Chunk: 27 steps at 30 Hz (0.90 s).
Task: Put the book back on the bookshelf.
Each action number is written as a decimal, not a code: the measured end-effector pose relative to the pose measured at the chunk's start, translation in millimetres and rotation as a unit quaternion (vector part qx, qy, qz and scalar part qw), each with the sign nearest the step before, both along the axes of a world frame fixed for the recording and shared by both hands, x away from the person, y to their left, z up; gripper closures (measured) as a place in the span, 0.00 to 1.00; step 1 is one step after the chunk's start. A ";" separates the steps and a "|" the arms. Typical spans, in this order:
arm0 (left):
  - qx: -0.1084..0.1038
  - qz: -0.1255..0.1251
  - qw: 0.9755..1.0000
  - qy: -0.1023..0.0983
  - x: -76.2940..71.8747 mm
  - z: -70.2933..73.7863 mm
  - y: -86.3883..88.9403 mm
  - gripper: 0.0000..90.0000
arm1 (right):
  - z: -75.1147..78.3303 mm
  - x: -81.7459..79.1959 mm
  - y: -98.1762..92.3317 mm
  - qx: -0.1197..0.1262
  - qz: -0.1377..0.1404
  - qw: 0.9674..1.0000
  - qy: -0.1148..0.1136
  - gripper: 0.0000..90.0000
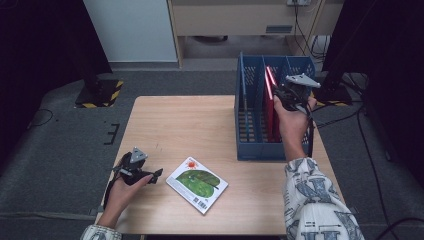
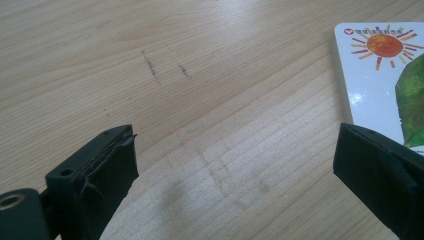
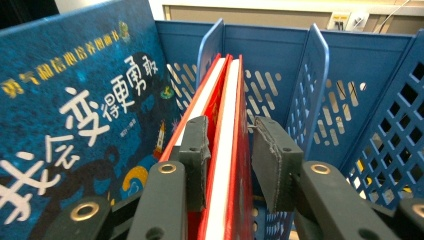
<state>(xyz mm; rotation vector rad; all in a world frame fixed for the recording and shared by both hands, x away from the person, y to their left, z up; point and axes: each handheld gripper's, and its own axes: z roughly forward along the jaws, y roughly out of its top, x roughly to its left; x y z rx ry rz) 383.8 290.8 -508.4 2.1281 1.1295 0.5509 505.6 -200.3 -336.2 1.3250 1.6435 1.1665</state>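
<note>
The right gripper [image 3: 230,165] stands over the blue rack [image 1: 250,145], its jaws on both sides of the red book [image 3: 227,115] but loosened: one pad [image 3: 272,160] is clear of the cover, so the book rests upright in its own slot. A blue book [image 3: 65,120] stands in the next slot. The left gripper [image 2: 235,170] waits wide open beside the picture book [image 1: 197,184] lying flat on the table [image 1: 190,125], probably the next one to file.

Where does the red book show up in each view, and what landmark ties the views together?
High view: the red book stands on edge in the blue rack, upper right, under the right gripper.
Left gripper view: not in it; a white sun-cover book lies on the table.
Right gripper view: centre, rising between the right gripper's jaws; left pad touches, right stands apart.
Shared landmark: the blue rack, in the high and right gripper views.
</note>
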 end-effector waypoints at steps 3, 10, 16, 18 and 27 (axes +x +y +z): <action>0.001 -0.001 1.000 0.000 -0.2 0.4 -0.4 0.03 | 2.3 -2.8 -1.9 0.000 0.002 1.000 0.000 0.75; 0.001 0.000 1.000 0.000 -0.2 0.2 -0.8 0.03 | 7.1 -9.4 -7.2 0.000 0.005 1.000 -0.004 0.76; 0.000 0.001 1.000 -0.001 -0.6 0.5 -0.8 0.03 | 9.4 -15.5 -10.7 0.002 0.006 1.000 -0.008 0.79; 0.000 0.002 1.000 -0.001 -0.6 0.5 -0.9 0.03 | 10.1 -18.0 -12.1 0.002 0.004 1.000 -0.009 0.79; 0.001 0.001 1.000 -0.004 -1.3 1.4 -1.3 0.04 | 8.1 -31.0 -18.5 0.000 0.011 1.000 -0.010 0.80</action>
